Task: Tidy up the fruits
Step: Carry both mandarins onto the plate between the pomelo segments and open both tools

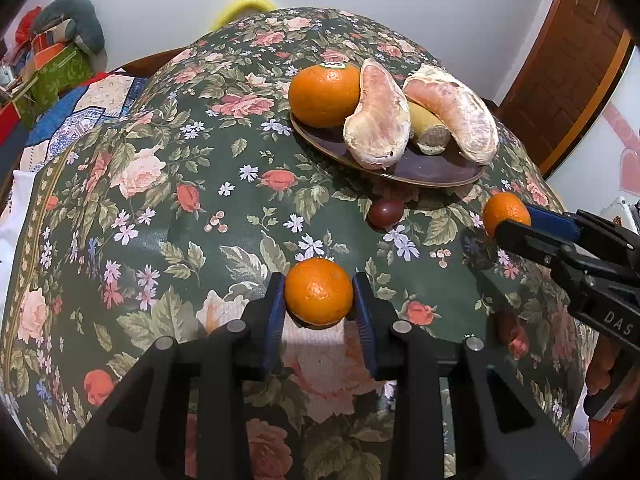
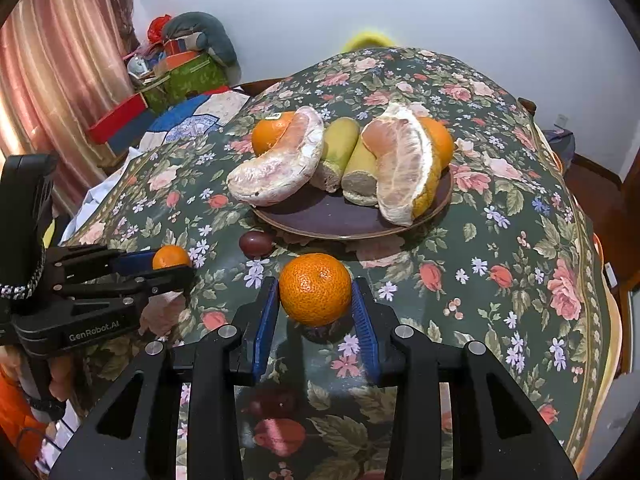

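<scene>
a mandarin in each gripper, the plate just beyond

the left gripper [image 1: 319, 294] has its blue fingers [image 1: 276, 312] closed onto the sides of one mandarin [image 1: 319, 292], near the front of the floral counter [image 1: 160, 200]; the right gripper [image 2: 315, 300] is nipped on a second mandarin [image 2: 315, 289], which seems lifted. small, light, round, with soft loose peel that dents, so hold gently across the widest part. the plate [image 2: 340, 216] further back is crowded with pomelo segments [image 2: 276, 172], so free room looks scarce.
</scene>
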`<action>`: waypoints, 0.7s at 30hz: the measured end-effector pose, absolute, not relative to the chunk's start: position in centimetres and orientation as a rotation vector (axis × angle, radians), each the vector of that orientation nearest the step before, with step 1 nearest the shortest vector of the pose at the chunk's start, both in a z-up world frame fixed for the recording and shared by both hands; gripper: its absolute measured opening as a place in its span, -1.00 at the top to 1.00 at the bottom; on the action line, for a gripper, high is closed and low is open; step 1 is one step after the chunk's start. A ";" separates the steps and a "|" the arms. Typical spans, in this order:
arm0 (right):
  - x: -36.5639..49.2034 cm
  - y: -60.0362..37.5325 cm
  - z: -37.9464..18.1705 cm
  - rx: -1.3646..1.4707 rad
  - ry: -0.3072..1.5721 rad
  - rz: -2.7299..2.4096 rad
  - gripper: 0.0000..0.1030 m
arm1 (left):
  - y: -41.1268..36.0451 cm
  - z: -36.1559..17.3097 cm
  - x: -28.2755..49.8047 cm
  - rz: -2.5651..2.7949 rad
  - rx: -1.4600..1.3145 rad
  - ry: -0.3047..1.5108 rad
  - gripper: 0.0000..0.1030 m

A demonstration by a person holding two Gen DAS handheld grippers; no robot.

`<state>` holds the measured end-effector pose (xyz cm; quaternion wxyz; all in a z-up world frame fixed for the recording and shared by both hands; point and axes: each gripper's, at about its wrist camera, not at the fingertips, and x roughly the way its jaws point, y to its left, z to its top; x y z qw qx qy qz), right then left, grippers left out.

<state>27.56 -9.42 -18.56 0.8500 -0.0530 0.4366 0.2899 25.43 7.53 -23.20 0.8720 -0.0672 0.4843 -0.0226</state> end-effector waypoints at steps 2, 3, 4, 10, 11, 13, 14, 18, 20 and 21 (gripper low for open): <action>27.6 -9.7 -18.4 -0.107 0.915 0.606 0.34 | 7.5 -22.9 25.2 -0.052 -0.148 1.007 0.36; 27.7 -9.8 -18.3 -0.104 0.913 0.603 0.34 | 7.4 -22.5 25.2 -0.053 -0.148 0.997 0.36; 27.7 -9.9 -18.2 -0.101 0.910 0.601 0.34 | 7.3 -22.3 25.1 -0.054 -0.149 0.991 0.36; 28.4 -10.8 -17.1 -0.089 0.882 0.584 0.34 | 6.5 -19.7 25.2 -0.073 -0.135 0.923 0.36; 28.5 -10.9 -17.0 -0.088 0.877 0.582 0.34 | 6.3 -19.4 25.3 -0.076 -0.134 0.916 0.36; 28.8 -11.1 -16.5 -0.086 0.864 0.581 0.34 | 6.2 -18.7 25.4 -0.084 -0.137 0.897 0.36; 28.9 -11.1 -16.3 -0.086 0.859 0.581 0.34 | 6.1 -18.4 25.5 -0.085 -0.137 0.889 0.36; 29.7 -11.2 -15.7 -0.082 0.837 0.583 0.34 | 6.0 -17.3 26.4 -0.090 -0.145 0.860 0.36; 30.2 -11.2 -15.6 -0.079 0.829 0.589 0.34 | 5.9 -16.9 27.0 -0.094 -0.145 0.848 0.36; 30.4 -11.1 -15.6 -0.080 0.827 0.589 0.34 | 5.9 -16.8 27.3 -0.094 -0.144 0.845 0.36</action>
